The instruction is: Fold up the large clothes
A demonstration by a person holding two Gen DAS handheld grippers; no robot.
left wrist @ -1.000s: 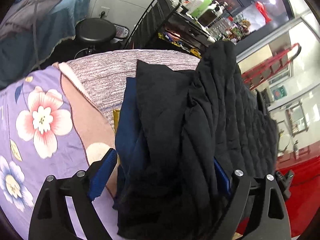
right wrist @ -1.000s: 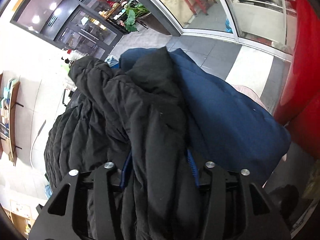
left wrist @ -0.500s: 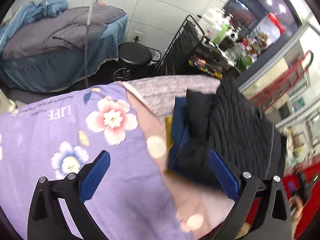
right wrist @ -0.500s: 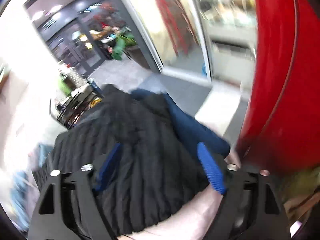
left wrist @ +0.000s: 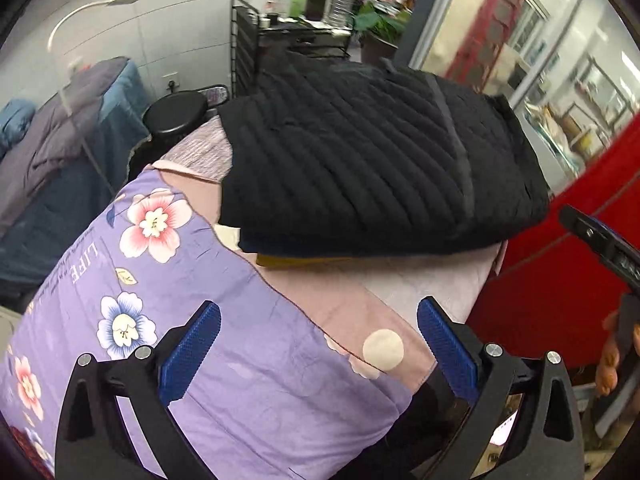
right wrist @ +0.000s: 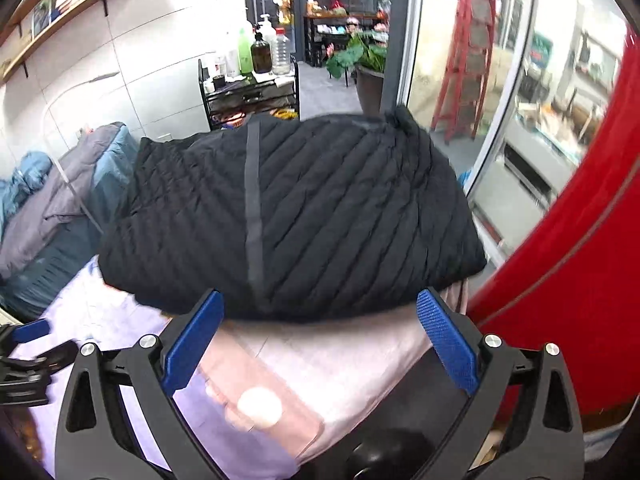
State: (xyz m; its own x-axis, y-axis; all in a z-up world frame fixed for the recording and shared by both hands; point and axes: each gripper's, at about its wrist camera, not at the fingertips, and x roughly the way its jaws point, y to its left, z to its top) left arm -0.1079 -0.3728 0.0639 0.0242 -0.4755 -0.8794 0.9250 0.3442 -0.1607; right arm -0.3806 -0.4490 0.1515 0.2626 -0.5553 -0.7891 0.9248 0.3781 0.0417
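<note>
bed cover [left wrist: 256, 392]: purple sheet with pink and blue flowers and the word "life", filling the lower left and centre of the left wrist view; a pink panel with a cream dot runs along its right side.
red surface [right wrist: 580, 280]: glossy red panel along the right edge of both views, beside the bed's end.
black quilted jacket [left wrist: 376, 160]: folded flat, diagonal stitching and a grey strip facing up, lying at the far end of the bed in the upper middle of both views [right wrist: 320, 216]; neither gripper touches it.
clothes under it [left wrist: 304, 258]: a dark blue layer and a yellow edge peek out below the jacket's near edge in the left wrist view.
second bed [right wrist: 60, 208]: grey and blue bedding at the left edge, blurred.
black trolley [right wrist: 252, 96]: wire cart with bottles on top, upper middle, behind the jacket.
round stool [left wrist: 176, 114]: black seat at centre left, beyond the bed corner.
left gripper [left wrist: 318, 344]: lower centre, blue pads spread wide, nothing between them, above the sheet and clear of the jacket.
right gripper [right wrist: 320, 340]: lower centre, jaws opening and already wide, holding nothing; the jacket's near edge lies just past the fingertips.
</note>
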